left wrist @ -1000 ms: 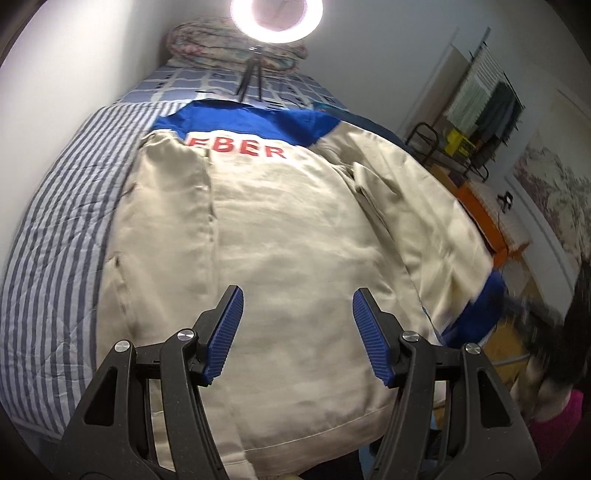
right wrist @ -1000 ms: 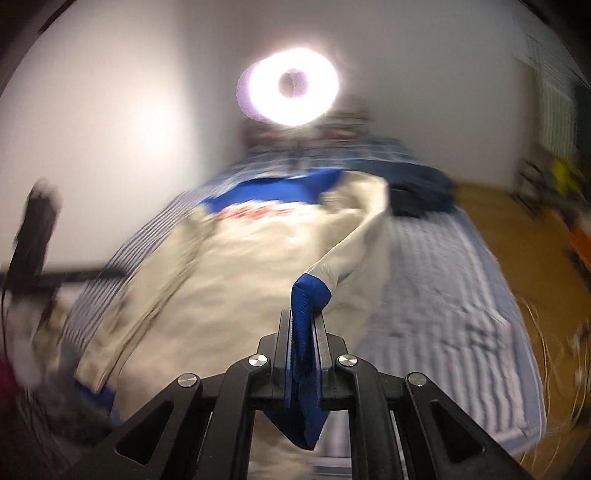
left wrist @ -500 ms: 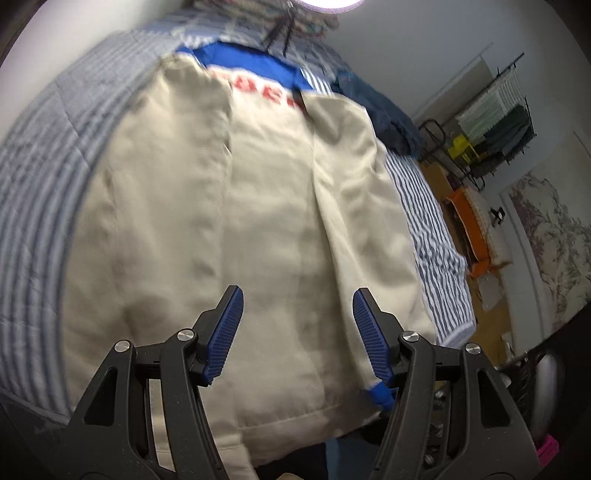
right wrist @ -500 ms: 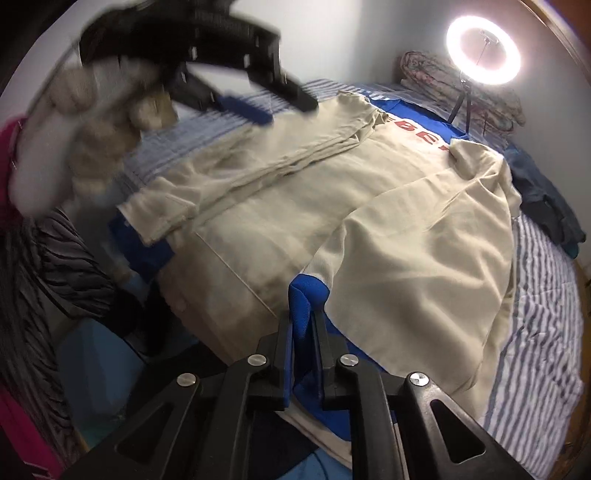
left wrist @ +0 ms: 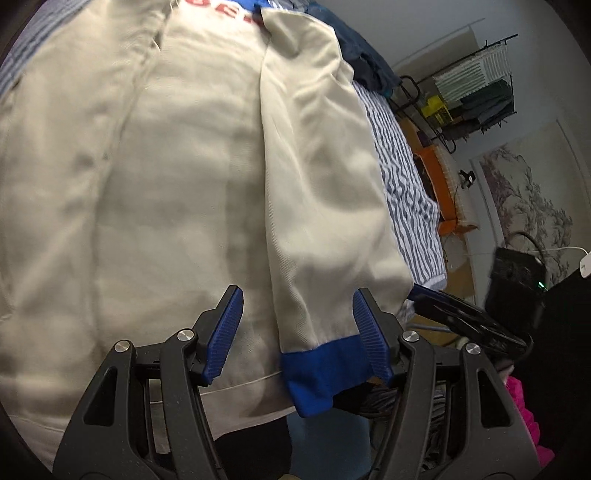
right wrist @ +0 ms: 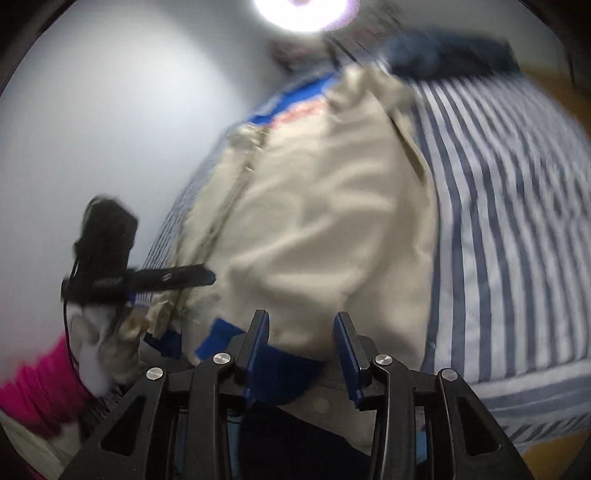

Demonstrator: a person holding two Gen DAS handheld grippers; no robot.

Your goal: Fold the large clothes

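A beige jacket (left wrist: 177, 192) with blue trim and red lettering lies back-up on a striped bed (left wrist: 402, 173). Its right sleeve (left wrist: 321, 192) is folded in along the body, and the blue cuff (left wrist: 321, 376) lies at the hem by the bed's near edge. My left gripper (left wrist: 295, 332) is open above the hem, with the cuff between its fingers. In the right wrist view the jacket (right wrist: 325, 221) is blurred. My right gripper (right wrist: 301, 347) is open just above the blue cuff (right wrist: 277, 369). The left gripper also shows there (right wrist: 147, 280), at the left.
A dark blue garment (left wrist: 365, 62) lies at the far right of the bed. A clothes rack (left wrist: 472, 96) and an orange piece of furniture (left wrist: 439, 184) stand beyond the bed's right side. A ring light (right wrist: 299, 11) glows at the head of the bed.
My right gripper opened and let go of the blue cuff, leaving the sleeve folded along the jacket's body. My left gripper moved closer to the hem.
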